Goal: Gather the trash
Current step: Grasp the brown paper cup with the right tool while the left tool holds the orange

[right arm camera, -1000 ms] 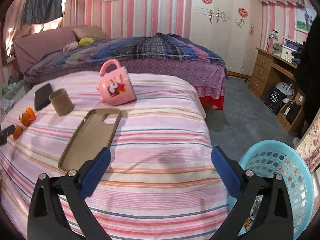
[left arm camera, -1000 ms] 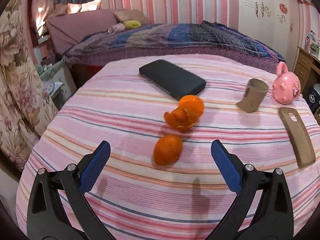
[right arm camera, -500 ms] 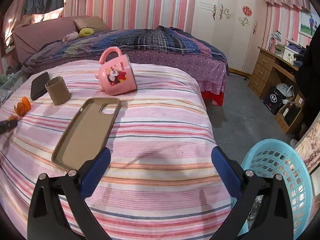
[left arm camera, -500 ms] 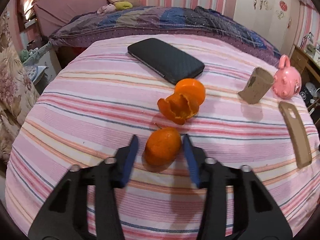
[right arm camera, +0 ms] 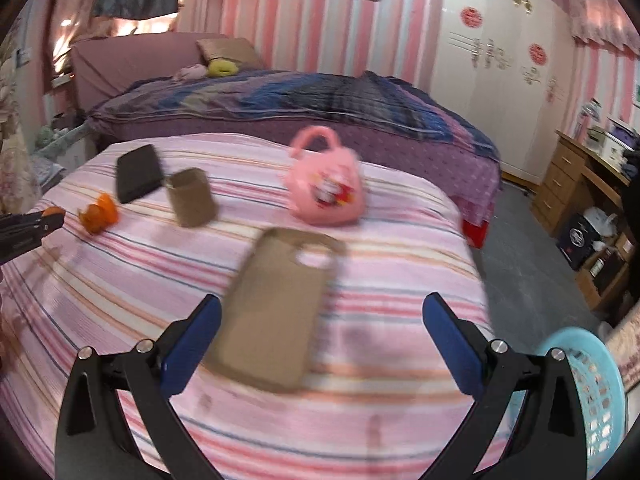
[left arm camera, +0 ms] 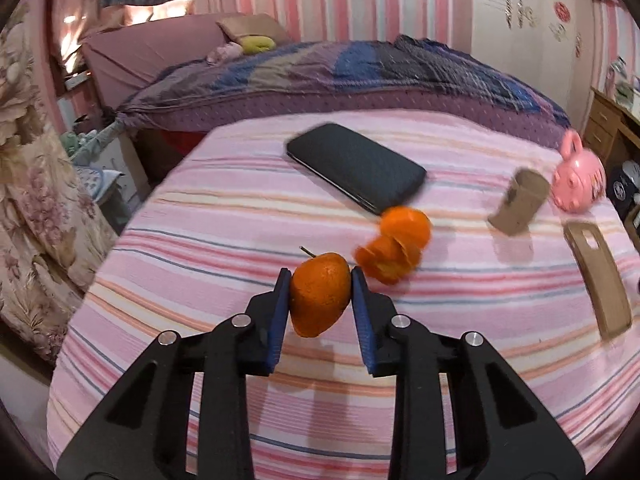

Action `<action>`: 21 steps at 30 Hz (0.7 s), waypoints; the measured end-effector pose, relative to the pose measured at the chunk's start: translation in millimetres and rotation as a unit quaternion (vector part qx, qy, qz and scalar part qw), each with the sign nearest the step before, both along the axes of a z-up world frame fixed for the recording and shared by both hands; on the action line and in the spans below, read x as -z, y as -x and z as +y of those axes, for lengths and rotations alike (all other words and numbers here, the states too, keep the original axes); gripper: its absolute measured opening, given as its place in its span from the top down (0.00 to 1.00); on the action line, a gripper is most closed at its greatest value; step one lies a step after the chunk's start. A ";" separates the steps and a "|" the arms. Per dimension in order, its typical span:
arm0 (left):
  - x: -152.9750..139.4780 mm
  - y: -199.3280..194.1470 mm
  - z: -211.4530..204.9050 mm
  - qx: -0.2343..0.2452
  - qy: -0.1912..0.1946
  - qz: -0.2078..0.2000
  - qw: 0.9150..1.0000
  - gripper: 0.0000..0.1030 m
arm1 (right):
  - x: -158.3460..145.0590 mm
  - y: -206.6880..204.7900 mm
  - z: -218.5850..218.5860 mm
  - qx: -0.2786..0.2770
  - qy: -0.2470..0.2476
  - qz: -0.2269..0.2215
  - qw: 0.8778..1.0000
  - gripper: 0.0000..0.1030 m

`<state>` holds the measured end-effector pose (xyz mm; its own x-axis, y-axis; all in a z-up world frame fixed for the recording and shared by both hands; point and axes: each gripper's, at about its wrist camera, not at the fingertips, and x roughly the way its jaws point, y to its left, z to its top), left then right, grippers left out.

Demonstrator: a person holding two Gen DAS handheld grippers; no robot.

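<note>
**A:** Pinching the orange [left arm camera: 320, 296] between the blue pads of the left tool [left arm camera: 320, 278], with the jaws closing on it to a narrow gap. Seems lifted just clear of the striped worktop [left arm camera: 200, 240]. Any danger from here?

**B:** Could squirt out: round, dimpled, waxy skin against flat pads, gripped only near the tips. Could also split if squeezed harder, judging by how soft it looks.

**A:** And nearby?

**B:** Not yet collected: the curled peel [left arm camera: 394, 250], thin and ragged, lying just beside the flat black phone [left arm camera: 356, 168]. Easy to nudge that slab by mistake. Further right, a brown cardboard tube [left arm camera: 520, 208], a glossy pink mug [left arm camera: 578, 184] and a matte tan phone case [left arm camera: 600, 276].

**A:** Right tool [right arm camera: 322, 304]?

**B:** Gaping wide, holding nothing, hovering over the phone case. Down on the floor, a perforated blue plastic basket [right arm camera: 592, 380], well apart from the orange. Probably a long carry, so a loose pinch risks dropping the fruit on the cloth or the floor.
</note>
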<state>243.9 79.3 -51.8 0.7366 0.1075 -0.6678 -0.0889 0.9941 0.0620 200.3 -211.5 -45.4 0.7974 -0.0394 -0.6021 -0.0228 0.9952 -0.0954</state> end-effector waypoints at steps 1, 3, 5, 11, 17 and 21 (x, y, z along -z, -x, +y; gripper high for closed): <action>-2.8 -0.4 4.3 -0.007 0.001 -0.005 1.000 0.72 | -1.4 -6.2 9.3 -0.004 0.000 -0.001 1.000 0.05; -6.5 -1.4 10.6 -0.019 -0.012 -0.014 1.000 0.72 | -2.6 -22.9 30.5 -0.020 -0.010 -0.003 1.000 0.05; -9.2 -0.7 17.7 -0.030 -0.017 -0.018 0.999 0.72 | -1.5 -34.8 47.2 -0.035 -0.009 0.002 0.999 0.05; -18.3 -0.2 46.8 -0.061 -0.007 -0.029 0.998 0.72 | -0.6 -74.6 93.1 -0.068 0.026 0.016 0.997 0.05; -15.9 -2.0 57.0 -0.079 -0.014 -0.027 0.996 0.72 | 6.8 -108.6 115.0 -0.082 0.033 0.031 0.996 0.08; -18.4 -1.2 56.3 -0.074 -0.017 -0.031 0.997 0.72 | 9.5 -123.0 121.4 -0.093 0.025 0.048 0.994 0.29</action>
